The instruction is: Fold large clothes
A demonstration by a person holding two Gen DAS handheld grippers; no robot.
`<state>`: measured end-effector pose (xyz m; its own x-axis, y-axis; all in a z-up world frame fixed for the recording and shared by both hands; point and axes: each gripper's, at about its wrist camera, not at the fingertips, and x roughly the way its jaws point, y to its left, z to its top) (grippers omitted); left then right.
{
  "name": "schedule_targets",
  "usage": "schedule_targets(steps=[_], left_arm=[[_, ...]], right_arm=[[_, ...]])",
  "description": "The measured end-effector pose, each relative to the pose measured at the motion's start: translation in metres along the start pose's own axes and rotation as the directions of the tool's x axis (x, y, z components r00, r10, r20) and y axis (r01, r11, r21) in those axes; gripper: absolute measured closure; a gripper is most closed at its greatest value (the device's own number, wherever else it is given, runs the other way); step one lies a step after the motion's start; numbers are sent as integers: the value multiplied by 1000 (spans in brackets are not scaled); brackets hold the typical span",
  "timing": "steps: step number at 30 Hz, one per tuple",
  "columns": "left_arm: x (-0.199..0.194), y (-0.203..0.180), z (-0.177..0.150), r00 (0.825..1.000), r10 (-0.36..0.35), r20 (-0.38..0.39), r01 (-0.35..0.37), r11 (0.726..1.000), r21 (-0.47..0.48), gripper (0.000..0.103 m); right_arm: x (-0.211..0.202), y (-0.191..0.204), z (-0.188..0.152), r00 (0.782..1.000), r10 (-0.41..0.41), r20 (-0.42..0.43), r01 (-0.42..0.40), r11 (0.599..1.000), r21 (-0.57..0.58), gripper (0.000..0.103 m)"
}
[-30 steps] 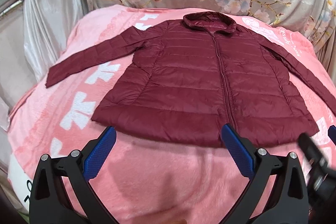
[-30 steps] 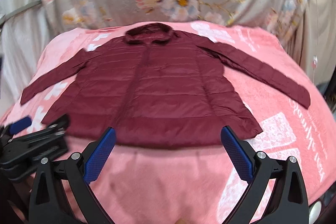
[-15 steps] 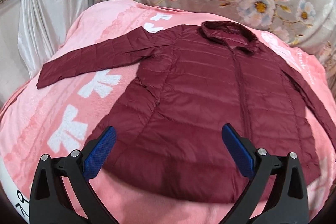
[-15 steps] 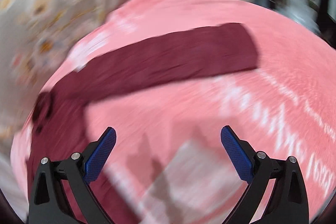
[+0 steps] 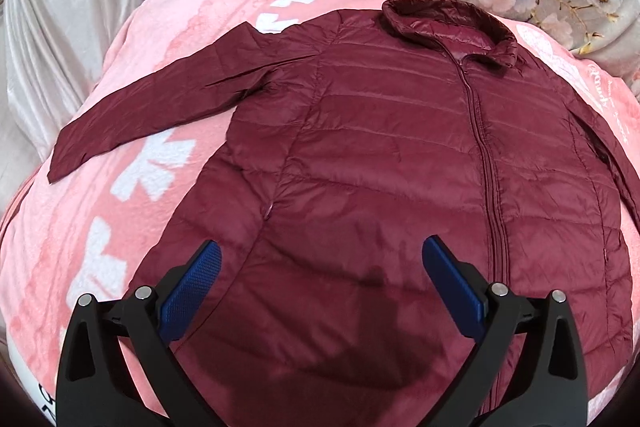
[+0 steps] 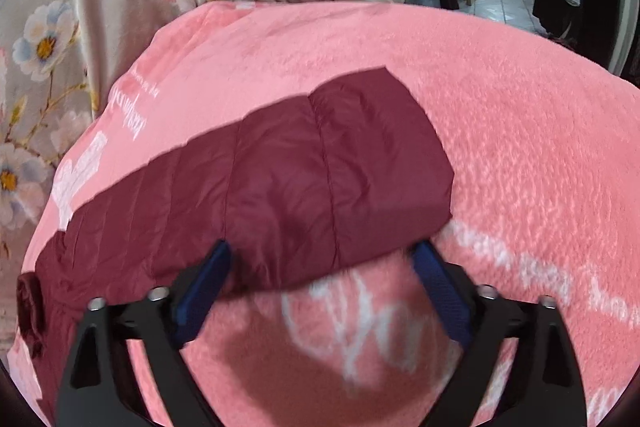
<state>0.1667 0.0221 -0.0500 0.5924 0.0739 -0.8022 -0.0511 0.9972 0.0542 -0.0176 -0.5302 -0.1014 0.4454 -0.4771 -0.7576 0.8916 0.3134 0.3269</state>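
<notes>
Now jacket (image 5: 400,155) flat on pink blanket (image 5: 132,155), unfolded | left gripper (image 5: 320,287) wide open, empty, above hem | right gripper (image 6: 320,283) wide open, straddling sleeve (image 6: 320,179) cuff, likely to fold inward

The jacket (image 5: 400,167) lies flat on the blanket (image 5: 132,195), collar (image 5: 448,23) at twelve o'clock, one sleeve (image 5: 160,115) reaching toward nine. The left gripper (image 5: 320,287) hangs over the hem at six. The right gripper (image 6: 320,283) straddles the other sleeve (image 6: 312,179), cuff at two o'clock.
</notes>
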Motion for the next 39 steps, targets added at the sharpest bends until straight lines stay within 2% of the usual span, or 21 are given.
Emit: schedule_targets(steps=[1, 2, 4, 5, 7, 10, 11, 14, 16, 20, 22, 24, 26, 28, 30, 31, 32, 34, 36, 37, 39], left_arm=[[2, 0, 2, 1000, -3, 1, 3, 1000, -1, 5], [5, 0, 5, 1000, -4, 2, 4, 1000, -2, 5], [9, 2, 9, 1000, -1, 5, 1, 1000, -5, 5], [11, 4, 12, 1000, 4, 9, -4, 1000, -7, 5], [14, 10, 17, 1000, 19, 18, -19, 1000, -17, 5], [18, 24, 25, 998, 52, 32, -50, 998, -38, 5], [20, 30, 28, 998, 61, 35, -59, 997, -52, 5], [24, 47, 34, 996, 82, 38, -78, 993, -89, 5], [26, 58, 37, 995, 94, 40, -89, 990, -108, 5], [31, 79, 39, 993, 111, 30, -106, 985, -139, 5], [34, 88, 39, 993, 116, 23, -112, 983, -148, 5], [40, 96, 40, 993, 114, 11, -110, 981, -159, 5], [43, 103, 41, 996, 85, 0, -84, 982, -171, 5], [46, 105, 46, 1000, 26, -4, -26, 980, -195, 5], [46, 103, 53, 999, -52, 3, 52, 975, -217, 5], [47, 100, 57, 996, -85, 7, 85, 971, -223, 5], [49, 95, 62, 991, -132, 9, 130, 965, -229, 5], [54, 81, 72, 976, -217, 4, 211, 948, -236, 5], [64, 63, 80, 950, -311, -26, 295, 921, -254, 5], [68, 56, 82, 934, -356, -36, 334, 903, -268, 5], [70, 43, 81, 916, -399, -44, 371, 883, -287, 5]], right_arm=[[3, 0, 8, 999, 36, 7, -37, 999, 27, 74], [7, -1, 14, 996, 84, -7, -83, 995, 58, 97], [17, 6, 26, 989, 143, -39, -139, 986, 95, 97], [16, 17, 31, 990, 136, -25, -134, 989, 59, 97], [6, 56, 38, 991, 127, 30, -125, 991, -52, 97], [-28, 146, 26, 969, 235, 72, -208, 939, -274, 97], [-38, 175, 16, 958, 278, 65, -239, 907, -347, 97], [-74, 270, -39, 916, 402, -7, -334, 751, -569, 98], [-95, 327, -96, 883, 459, -95, -391, 611, -688, 98], [-109, 397, -219, 834, 466, -295, -487, 372, -790, 98], [-104, 417, -276, 827, 422, -371, -507, 277, -816, 97], [-97, 426, -326, 821, 368, -436, -529, 203, -824, 96], [-96, 425, -355, 830, 332, -449, -516, 150, -843, 92], [-104, 418, -364, 844, 339, -416, -477, 118, -871, 88], [-116, 404, -348, 829, 381, -411, -493, 148, -857, 74], [-118, 396, -336, 821, 395, -412, -508, 174, -844, 58], [-118, 384, -317, 817, 411, -404, -520, 224, -824, 43], [-114, 365, -281, 824, 430, -370, -523, 325, -788, 40], [-105, 350, -253, 836, 429, -343, -518, 406, -753, 39], [-102, 344, -244, 840, 427, -336, -516, 434, -738, 39], [-96, 333, -232, 845, 413, -339, -515, 461, -723, 39]])
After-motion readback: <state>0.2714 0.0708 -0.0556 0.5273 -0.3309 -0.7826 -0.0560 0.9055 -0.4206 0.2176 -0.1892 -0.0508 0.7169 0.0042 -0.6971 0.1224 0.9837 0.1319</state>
